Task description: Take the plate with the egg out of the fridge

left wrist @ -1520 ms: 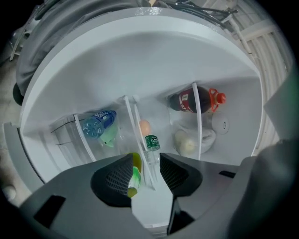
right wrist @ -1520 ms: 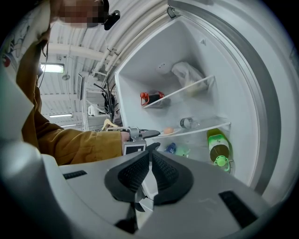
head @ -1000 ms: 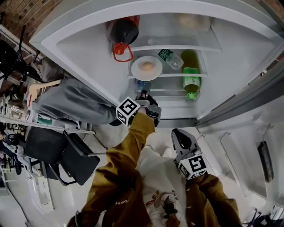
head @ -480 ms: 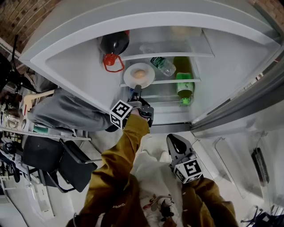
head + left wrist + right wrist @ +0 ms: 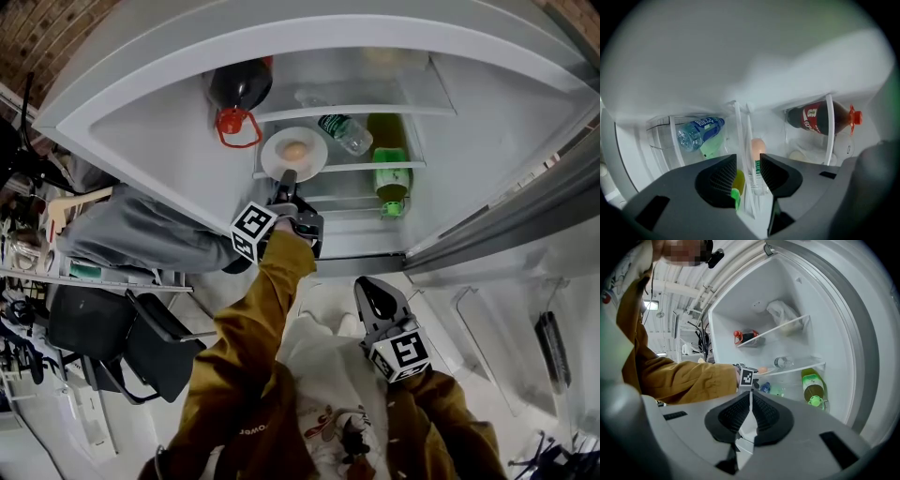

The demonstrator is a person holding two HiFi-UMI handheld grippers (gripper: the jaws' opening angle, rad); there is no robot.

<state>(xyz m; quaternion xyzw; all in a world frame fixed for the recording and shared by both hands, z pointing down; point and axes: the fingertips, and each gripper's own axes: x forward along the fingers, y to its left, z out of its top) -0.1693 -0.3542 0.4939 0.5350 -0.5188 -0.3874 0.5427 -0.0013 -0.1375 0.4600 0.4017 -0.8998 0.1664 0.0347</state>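
Observation:
A white plate (image 5: pixel 314 156) with a brown egg (image 5: pixel 294 150) sits on the middle shelf of the open fridge. My left gripper (image 5: pixel 286 180) reaches in, its tips at the plate's near rim. In the left gripper view the left gripper (image 5: pixel 748 161) is open. A thin white edge, plate rim or shelf front, runs through the gap, and the egg (image 5: pixel 758 146) shows just beyond. My right gripper (image 5: pixel 376 293) hangs low outside the fridge. The right gripper (image 5: pixel 750 408) is shut on nothing.
A cola bottle (image 5: pixel 239 86) lies on the top shelf. A water bottle (image 5: pixel 342 133) lies beside the plate and a green bottle (image 5: pixel 392 164) to its right. The fridge door (image 5: pixel 506 220) stands open at right. A grey-sleeved person (image 5: pixel 150 230) and a black chair (image 5: pixel 141 328) are at left.
My left gripper has moved forward and up from below the shelf to the plate's near rim. The right gripper has stayed about where it was.

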